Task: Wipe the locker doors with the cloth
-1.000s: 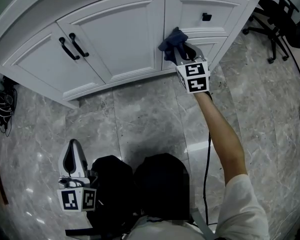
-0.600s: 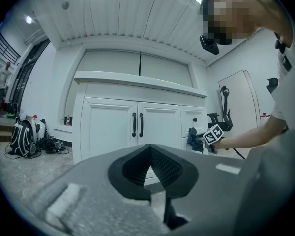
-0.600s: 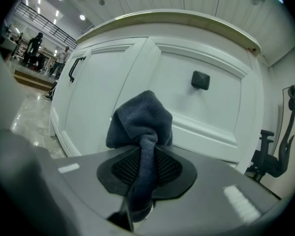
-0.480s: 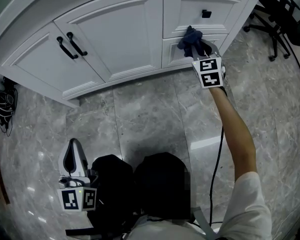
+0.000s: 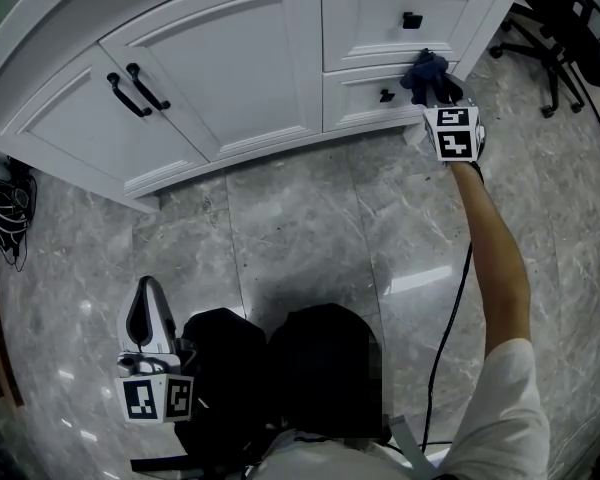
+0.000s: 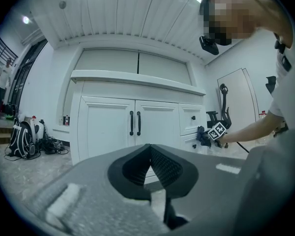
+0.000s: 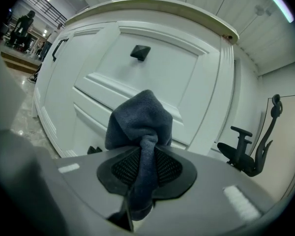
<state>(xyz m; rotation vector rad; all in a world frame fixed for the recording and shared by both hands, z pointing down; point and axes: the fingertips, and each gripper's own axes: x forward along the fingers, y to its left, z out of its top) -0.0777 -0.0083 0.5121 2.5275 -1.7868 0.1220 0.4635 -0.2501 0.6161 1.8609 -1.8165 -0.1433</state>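
Flooring of grey veined stone (image 5: 310, 228) fills the head view from 3 to 9 o'clock. The white panelled wooden locker cabinet (image 5: 230, 68) curves across 10 to 1 o'clock, and a black wheeled office chair (image 5: 555, 28) stands at 2 o'clock. The right gripper (image 5: 438, 88), at 1 o'clock, is clamped on the bunched dark blue terry cloth (image 5: 423, 68), held at the right-hand drawer fronts near a small black knob (image 5: 385, 95). The left gripper (image 5: 146, 308), at 7 o'clock, has its jaws pressed together on nothing.
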